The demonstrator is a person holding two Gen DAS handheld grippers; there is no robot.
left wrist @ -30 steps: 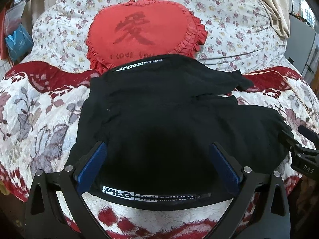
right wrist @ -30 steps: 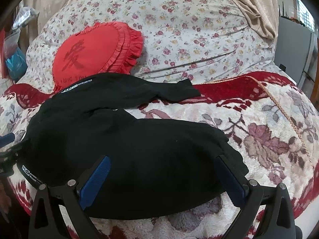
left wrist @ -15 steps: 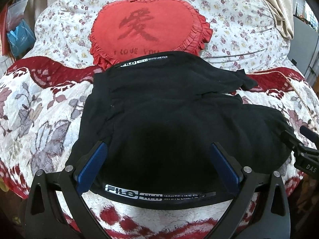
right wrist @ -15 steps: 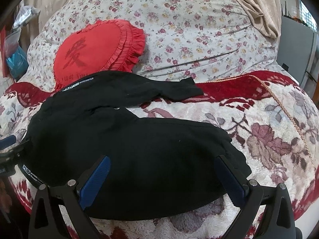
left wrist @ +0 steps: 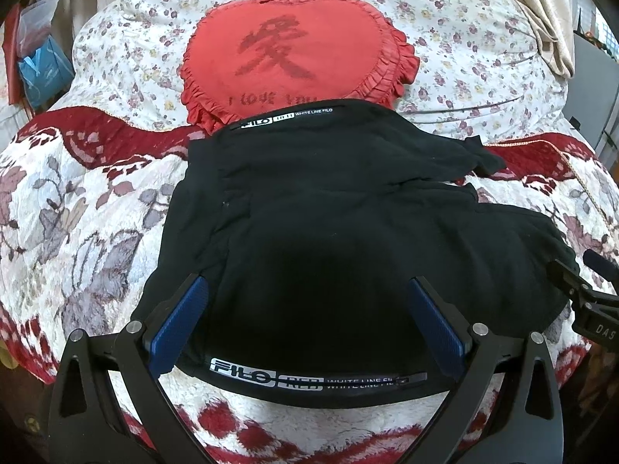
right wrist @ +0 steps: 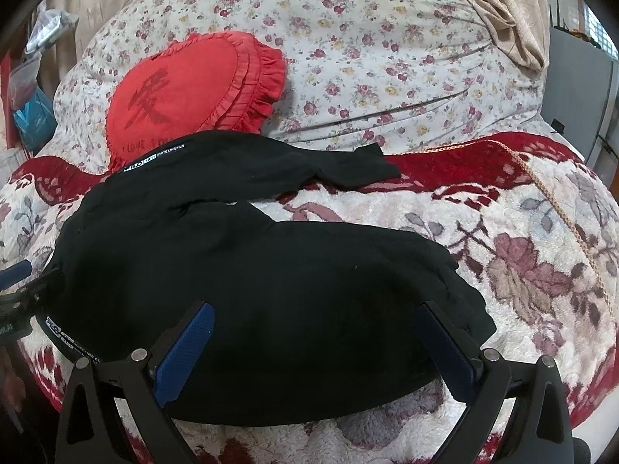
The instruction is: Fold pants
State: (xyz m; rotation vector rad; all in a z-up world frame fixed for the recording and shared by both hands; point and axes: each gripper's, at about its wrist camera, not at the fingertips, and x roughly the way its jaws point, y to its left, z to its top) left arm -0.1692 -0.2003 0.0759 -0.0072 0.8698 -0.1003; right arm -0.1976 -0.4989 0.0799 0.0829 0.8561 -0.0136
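I am holding my left gripper (left wrist: 307,321) spread wide over the near waistband of the black pants (left wrist: 329,232), reading "FILO RED WHITE LINE FILO" in white. The pants are lying on the floral blanket (left wrist: 77,208), touching the red heart cushion (left wrist: 294,50) lettered "I LOVE YOU". My right gripper (right wrist: 317,344) is gaping wide over a leg. Both have been creeping slightly forward since a second ago.

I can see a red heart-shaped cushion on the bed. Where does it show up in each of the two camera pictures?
Left wrist view: the red heart cushion sits top centre, just beyond the black pants.
Right wrist view: the cushion sits upper left, tilted, again behind the pants.
Shared landmark: the white-lettered waistband lying against the cushion's lower edge.
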